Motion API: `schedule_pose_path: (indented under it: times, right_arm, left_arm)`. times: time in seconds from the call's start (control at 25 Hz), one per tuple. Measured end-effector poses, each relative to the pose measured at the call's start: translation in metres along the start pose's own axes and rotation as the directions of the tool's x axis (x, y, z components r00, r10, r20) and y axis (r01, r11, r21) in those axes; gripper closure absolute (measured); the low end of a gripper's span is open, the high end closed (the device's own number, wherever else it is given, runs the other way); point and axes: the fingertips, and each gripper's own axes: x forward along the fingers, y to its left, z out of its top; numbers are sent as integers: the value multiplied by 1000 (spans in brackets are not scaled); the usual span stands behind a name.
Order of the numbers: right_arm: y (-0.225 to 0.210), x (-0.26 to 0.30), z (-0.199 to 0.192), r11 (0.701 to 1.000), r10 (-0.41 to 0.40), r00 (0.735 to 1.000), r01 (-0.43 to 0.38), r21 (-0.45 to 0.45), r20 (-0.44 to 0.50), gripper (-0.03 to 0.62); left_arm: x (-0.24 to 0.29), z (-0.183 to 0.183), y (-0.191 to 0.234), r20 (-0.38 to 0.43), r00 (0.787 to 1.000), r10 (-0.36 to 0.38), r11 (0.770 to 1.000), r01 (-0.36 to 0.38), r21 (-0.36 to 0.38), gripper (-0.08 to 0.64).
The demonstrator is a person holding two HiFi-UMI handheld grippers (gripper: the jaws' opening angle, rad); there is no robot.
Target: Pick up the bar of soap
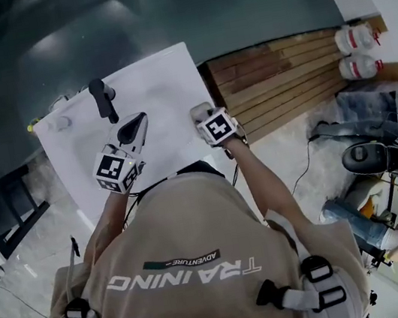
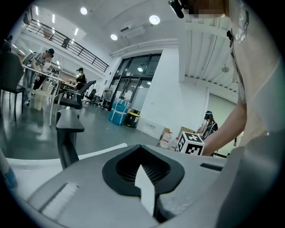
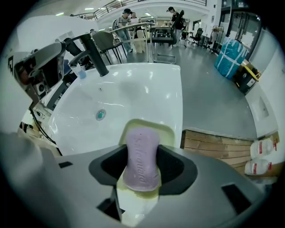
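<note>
Right gripper [image 1: 202, 113] sits at the near right corner of the white sink [image 3: 133, 89], low over a pale yellow-green soap dish [image 3: 144, 127] on the rim. Bar of soap [image 3: 141, 160], purple with a raised word on its top face, lies lengthwise along the gripper's axis, between the jaws. The jaws stand against its two long sides, so the gripper is closed on the bar. The grip across the narrow width looks deliberate: the long sides give flat, parallel faces, and the bar's rounded ends stay free. The dish shows beyond the bar and under it. Cannot tell whether the bar is resting on the dish or already a little clear of it; judged as grasp made, lift not yet evident. Soap is likely slick, and a bar this rounded could squirt forward out of a hard pinch, so a straight, slow rise seems called for. Left gripper [image 1: 136, 125] is over the near left part of the sink, well apart from the dish. Its jaws are drawn together to a thin slit with nothing between them, and it seems parked out of the way, since one gripper is enough for the bar. Black faucet [image 3: 93, 53] stands at the far left rim. Drain [image 3: 101, 115] is in the bowl, between the faucet and the dish. Neither is near the lift path.
</note>
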Motion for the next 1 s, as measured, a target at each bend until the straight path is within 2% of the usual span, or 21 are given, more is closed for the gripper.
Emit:
schedule_pose_path:
  times: [0.32, 0.68, 0.84, 1.0]
  right_arm:
    - [-4, -3, -6, 999, 20, 1000, -20, 27, 18, 390]
    - [-3, -18, -7, 1000, 15, 999, -15, 10, 48, 390]
    - [-4, -24, -4, 999, 30, 992, -34, 24, 122, 391]
    - [-3, -36, -3, 997, 55, 970, -65, 34, 239, 391]
  left_arm:
    - [4, 5, -22, 11, 1000, -24, 999, 24, 31, 568]
    - [-15, 8, -25, 40, 998, 42, 998, -43, 34, 568]
    - [-21, 9, -28, 46, 997, 60, 997, -61, 36, 568]
    - [-25, 9, -33, 43, 996, 73, 996, -76, 48, 568]
